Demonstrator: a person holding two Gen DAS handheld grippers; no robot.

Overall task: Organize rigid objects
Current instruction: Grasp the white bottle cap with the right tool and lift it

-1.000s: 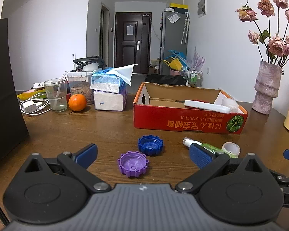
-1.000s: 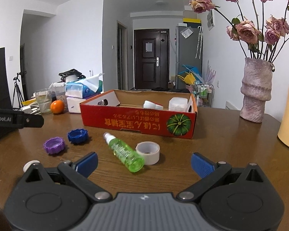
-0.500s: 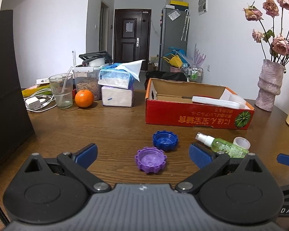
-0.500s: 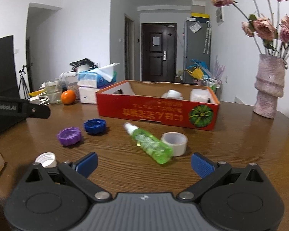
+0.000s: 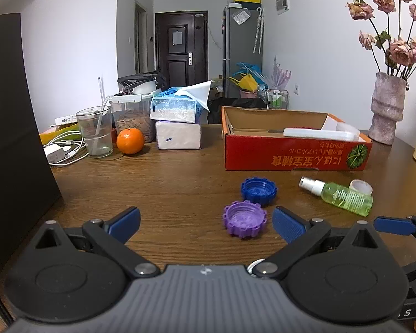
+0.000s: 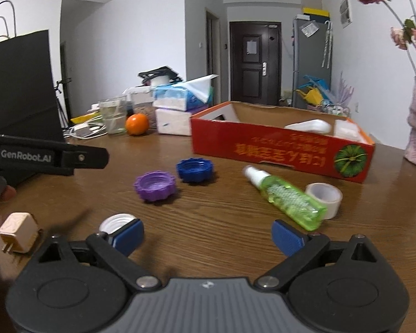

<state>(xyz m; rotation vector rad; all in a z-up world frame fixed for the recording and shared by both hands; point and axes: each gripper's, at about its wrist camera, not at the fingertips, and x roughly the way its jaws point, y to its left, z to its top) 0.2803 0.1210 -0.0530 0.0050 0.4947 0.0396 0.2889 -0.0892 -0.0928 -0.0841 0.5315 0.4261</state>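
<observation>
"GenRobot.AI" stands in pale letters on the left claw (image 6: 47, 157) – the red box (image 6: 277, 149) print is upside down, unreadable

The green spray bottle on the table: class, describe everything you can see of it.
The green spray bottle is clear, plastic-looking, filled with green liquid, with a white pump top and pale printing on its side. It lies flat on the wooden table, nozzle toward the red cardboard box, base toward the camera. A white tape roll sits close against its far side; contact cannot be confirmed. Neither gripper touches it.

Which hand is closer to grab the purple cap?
Probably left. The purple cap lies just ahead of the open left gripper, near its right finger. The right gripper, empty and closing, sits farther back.
</observation>
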